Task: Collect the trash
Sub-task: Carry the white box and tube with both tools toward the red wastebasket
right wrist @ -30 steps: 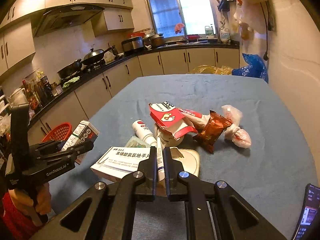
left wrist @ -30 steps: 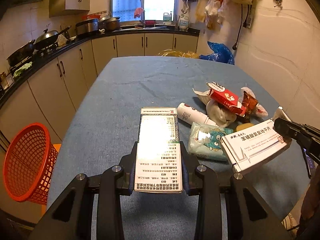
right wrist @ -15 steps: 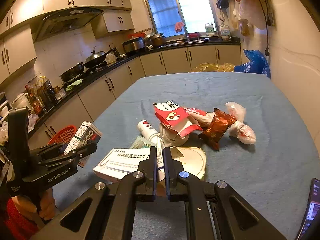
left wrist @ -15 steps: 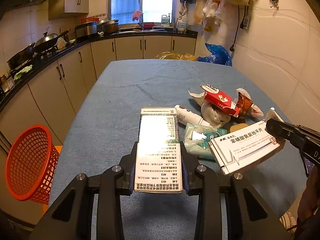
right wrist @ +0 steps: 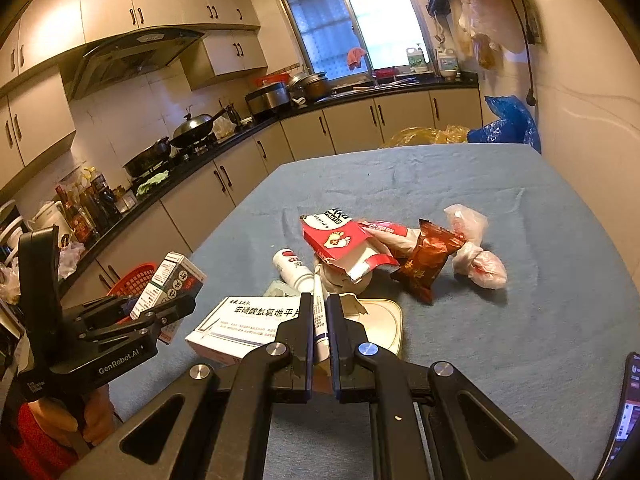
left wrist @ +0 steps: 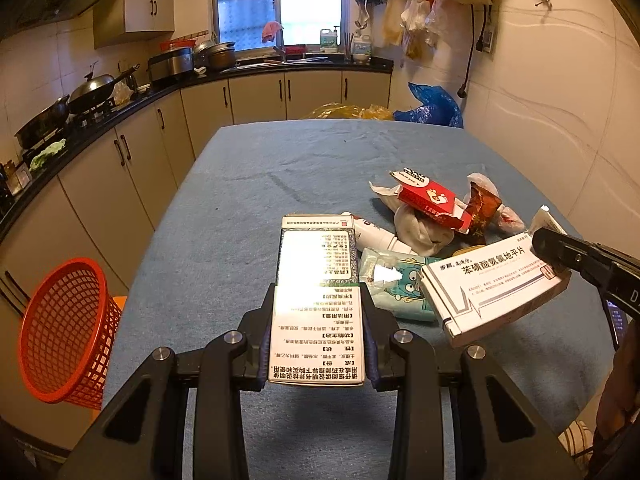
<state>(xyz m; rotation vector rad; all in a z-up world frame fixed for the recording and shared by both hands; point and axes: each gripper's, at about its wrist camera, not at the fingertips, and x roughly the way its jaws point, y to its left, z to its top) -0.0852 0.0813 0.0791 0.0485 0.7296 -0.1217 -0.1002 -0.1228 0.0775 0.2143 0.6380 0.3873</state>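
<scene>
Tabletop (left wrist: 248, 208) under a blue cloth fills the middle of both views, with the trash heaped right of centre. Orange basket (left wrist: 60, 328) stands at the lower left of the left wrist view, beside the tabletop edge; in the right wrist view only its rim shows behind the other gripper. White medicine box (left wrist: 492, 288) sits at the right of the left wrist view, clamped at its far flap by the right hand-held gripper (right wrist: 320, 320), whose jaws are closed on it. Green-printed carton (left wrist: 316, 300) lies lengthwise between the jaws of the left hand-held gripper (left wrist: 318, 312), which grips it by both long sides, low in the frame centre. Compared with one second ago, the white box has drifted a little toward the frame centre; the carton has not moved in its grip. Only the right wrist view shows the person's hand (right wrist: 60, 420) on the left handle and the brown snack wrapper (right wrist: 428, 258) in full.
</scene>
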